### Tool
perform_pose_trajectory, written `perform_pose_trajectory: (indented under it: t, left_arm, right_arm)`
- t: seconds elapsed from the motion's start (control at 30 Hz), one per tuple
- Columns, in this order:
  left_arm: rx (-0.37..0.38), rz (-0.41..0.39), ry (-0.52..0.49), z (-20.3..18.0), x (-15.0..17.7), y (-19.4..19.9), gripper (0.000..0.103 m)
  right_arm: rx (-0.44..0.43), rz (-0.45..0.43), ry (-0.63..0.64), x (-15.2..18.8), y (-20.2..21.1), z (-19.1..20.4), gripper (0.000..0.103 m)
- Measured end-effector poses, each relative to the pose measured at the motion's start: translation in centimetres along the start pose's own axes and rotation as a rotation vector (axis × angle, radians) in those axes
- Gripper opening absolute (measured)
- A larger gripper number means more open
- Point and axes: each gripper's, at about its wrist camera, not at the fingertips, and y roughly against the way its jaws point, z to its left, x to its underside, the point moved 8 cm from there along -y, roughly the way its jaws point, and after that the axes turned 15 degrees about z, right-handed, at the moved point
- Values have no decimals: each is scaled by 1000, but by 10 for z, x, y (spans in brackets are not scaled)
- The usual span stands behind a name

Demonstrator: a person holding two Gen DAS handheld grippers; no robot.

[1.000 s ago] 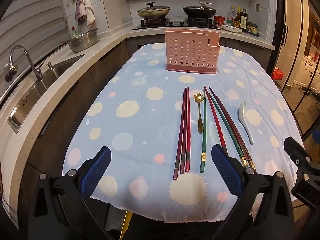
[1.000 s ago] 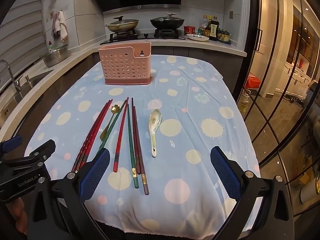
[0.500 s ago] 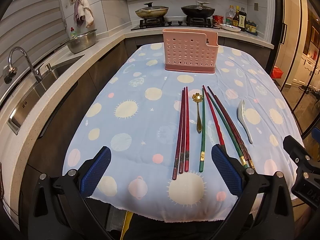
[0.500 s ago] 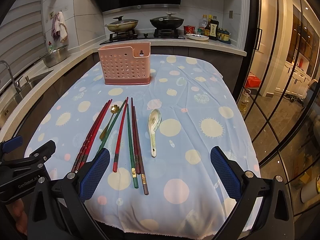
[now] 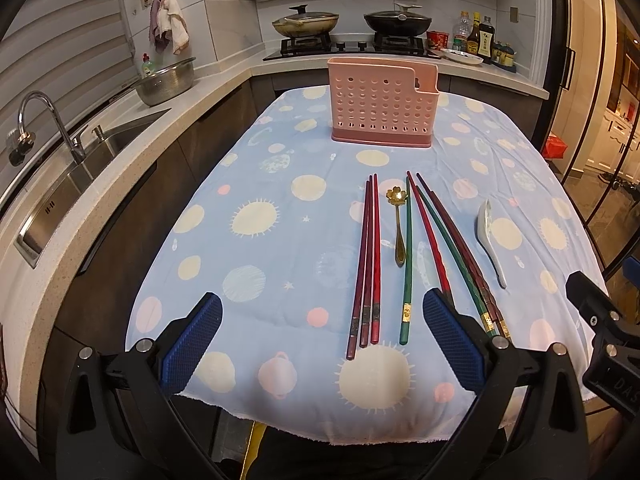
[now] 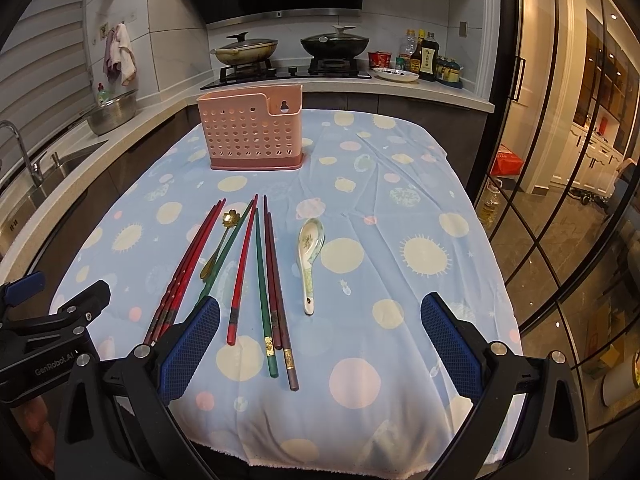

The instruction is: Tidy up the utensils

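A pink perforated utensil holder [image 5: 383, 109] [image 6: 252, 133] stands upright at the far end of the table. Several red, green and dark chopsticks [image 5: 370, 256] [image 6: 262, 272] lie side by side on the blue dotted cloth. A small gold flower spoon [image 5: 399, 224] [image 6: 219, 242] lies among them. A white ceramic spoon [image 5: 490, 236] [image 6: 310, 252] lies to their right. My left gripper [image 5: 322, 344] is open and empty near the front edge, by the chopstick ends. My right gripper [image 6: 320, 348] is open and empty, above the near ends of the chopsticks.
The table's front edge [image 5: 360, 428] is just below both grippers. A counter with a sink [image 5: 60, 184] runs along the left. A stove with two pans [image 5: 352, 26] and bottles [image 5: 480, 38] is behind the table. Glass doors [image 6: 560, 160] are on the right.
Both grippers have shifted only slightly; the view has hardly changed. Nothing on the table has moved.
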Motion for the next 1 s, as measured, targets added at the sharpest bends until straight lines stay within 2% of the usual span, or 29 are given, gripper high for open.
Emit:
perform_pose_trajectory:
  t: [1.0]
  left_arm:
    - [-3, 0, 0, 2, 0, 0, 96]
  right_arm:
    - [-2, 1, 2, 0, 0, 1, 97]
